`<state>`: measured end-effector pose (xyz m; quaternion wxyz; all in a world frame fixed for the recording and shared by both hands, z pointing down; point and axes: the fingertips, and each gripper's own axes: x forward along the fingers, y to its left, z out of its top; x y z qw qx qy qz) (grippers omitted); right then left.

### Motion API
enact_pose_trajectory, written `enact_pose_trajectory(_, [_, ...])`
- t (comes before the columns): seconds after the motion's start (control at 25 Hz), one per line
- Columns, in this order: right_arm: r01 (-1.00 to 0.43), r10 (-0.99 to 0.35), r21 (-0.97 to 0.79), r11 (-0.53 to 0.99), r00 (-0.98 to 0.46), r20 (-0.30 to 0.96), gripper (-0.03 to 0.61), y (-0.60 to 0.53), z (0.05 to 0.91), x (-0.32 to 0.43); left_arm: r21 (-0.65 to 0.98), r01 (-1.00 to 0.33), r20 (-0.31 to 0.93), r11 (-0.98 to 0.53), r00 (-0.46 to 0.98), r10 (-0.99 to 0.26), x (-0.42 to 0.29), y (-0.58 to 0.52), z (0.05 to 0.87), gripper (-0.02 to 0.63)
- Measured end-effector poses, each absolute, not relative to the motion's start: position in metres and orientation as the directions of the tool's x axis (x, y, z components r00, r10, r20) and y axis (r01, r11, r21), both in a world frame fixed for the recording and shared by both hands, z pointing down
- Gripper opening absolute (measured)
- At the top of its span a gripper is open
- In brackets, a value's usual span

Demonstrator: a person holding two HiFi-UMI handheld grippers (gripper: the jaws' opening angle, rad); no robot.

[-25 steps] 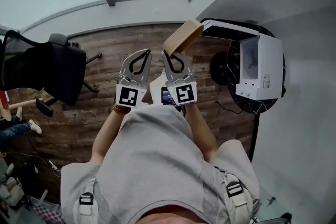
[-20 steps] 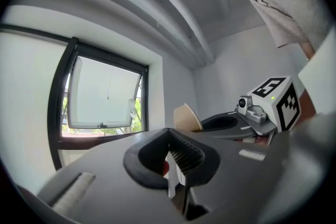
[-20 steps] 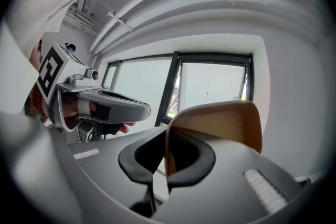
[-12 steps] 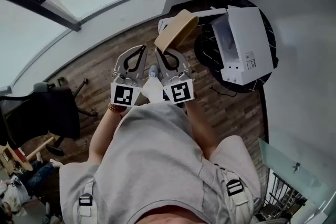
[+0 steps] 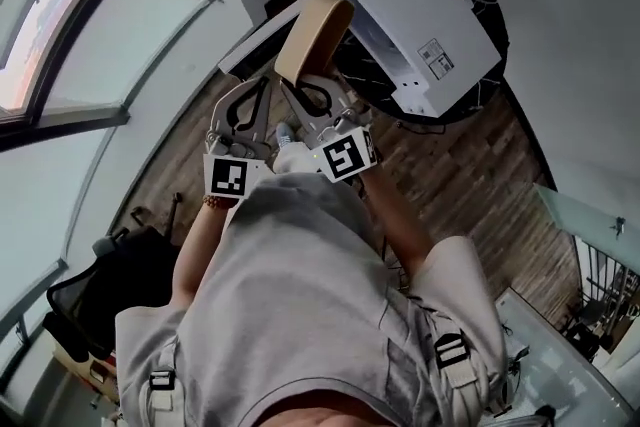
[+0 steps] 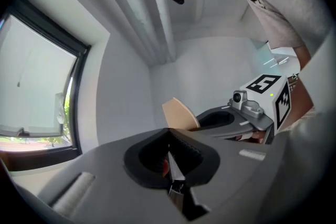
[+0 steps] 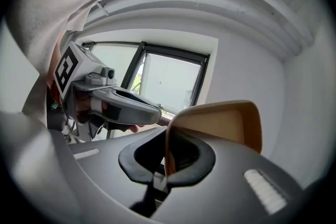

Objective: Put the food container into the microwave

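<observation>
Microwave (image 5: 420, 10) only in head view, right gripper (image 7: 166, 157) pinching food container (image 7: 220, 123) rim

Daylight came through the large dark-framed glass window (image 5: 80, 25), nearly washing out its panes, and lit the plain pale-grey walls (image 6: 210, 60) evenly, with soft shadows. Both gripper views bowed strongly, black at the corners and blurred in the near foreground. The tan food container (image 7: 220, 126) showed sharp and warmly lit.

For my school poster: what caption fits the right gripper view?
Right tongs grip the tan food container by its edge, left tongs shut alongside.
</observation>
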<state>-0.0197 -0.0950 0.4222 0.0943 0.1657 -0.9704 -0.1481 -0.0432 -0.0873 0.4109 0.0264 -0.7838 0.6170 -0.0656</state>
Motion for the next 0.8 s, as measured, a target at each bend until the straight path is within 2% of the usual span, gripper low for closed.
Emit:
enact_pose_trajectory(0.28, [-0.478,-0.53,0.272,0.835,-0.832,0.163,0.021,-0.142,0.442,0.072,-0.149,-0.891,0.122,-0.428,0.413,-0.903,0.026,-0.121,0.423,-0.002])
enact_pose_trajectory(0.4, [-0.541,-0.584,0.239,0.807,-0.791,0.183,0.021,-0.148,0.457,0.101,-0.135,-0.858,0.185,-0.496,0.47,-0.863,0.051,-0.124,0.441,-0.002])
enact_pose_trajectory(0.56, [-0.576,-0.615,0.223,0.786,-0.763,0.198,0.02,-0.148,0.461,0.119,-0.106,-0.822,0.23,-0.559,0.526,-0.818,0.071,-0.125,0.45,-0.002])
enact_pose_trajectory(0.8, [-0.606,-0.651,0.245,0.757,-0.731,0.205,0.02,-0.152,0.469,0.118,-0.048,-0.782,0.217,-0.622,0.599,-0.771,0.082,-0.122,0.462,-0.002])
